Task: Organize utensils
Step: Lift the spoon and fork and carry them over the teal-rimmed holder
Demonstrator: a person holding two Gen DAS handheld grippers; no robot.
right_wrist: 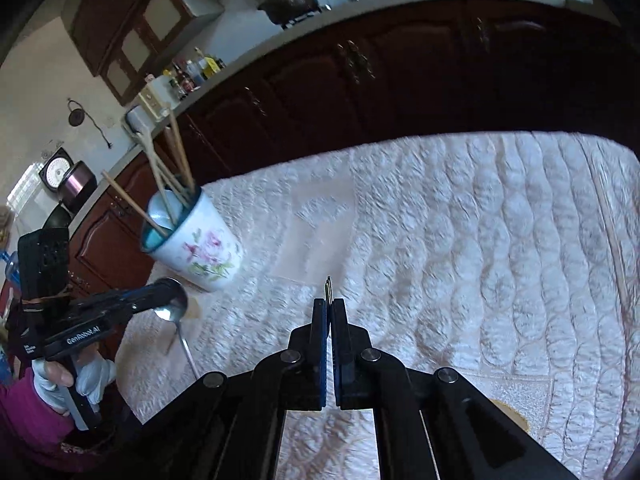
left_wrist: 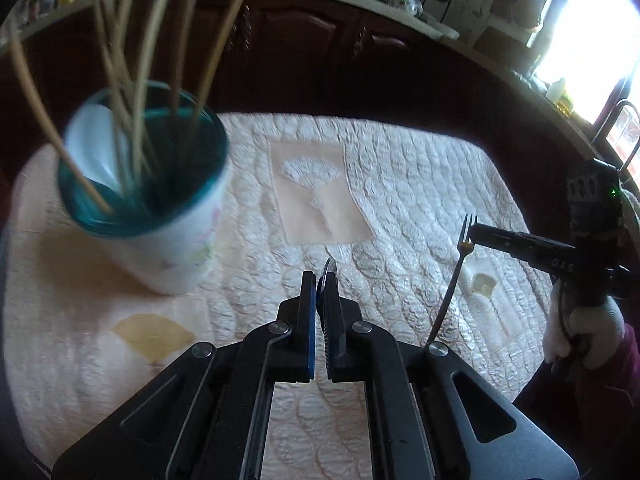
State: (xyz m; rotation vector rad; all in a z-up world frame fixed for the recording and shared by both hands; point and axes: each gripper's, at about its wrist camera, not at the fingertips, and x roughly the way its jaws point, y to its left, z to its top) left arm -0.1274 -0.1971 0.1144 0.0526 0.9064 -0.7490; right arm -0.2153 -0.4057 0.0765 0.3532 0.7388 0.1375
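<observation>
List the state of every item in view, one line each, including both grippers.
Left gripper: shut on a metal spoon, held off the quilt.
Right gripper: shut on a thin metal fork, lifted.
White floral cup with teal rim: upright on the quilt, holding wooden chopsticks.
White quilted cloth: spread flat over the table.
Single wooden chopstick: lying loose on the quilt.

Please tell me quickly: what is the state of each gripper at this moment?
Left gripper: closed, holding a spoon near its bowl.
Right gripper: closed, holding a fork just below its tines.
</observation>
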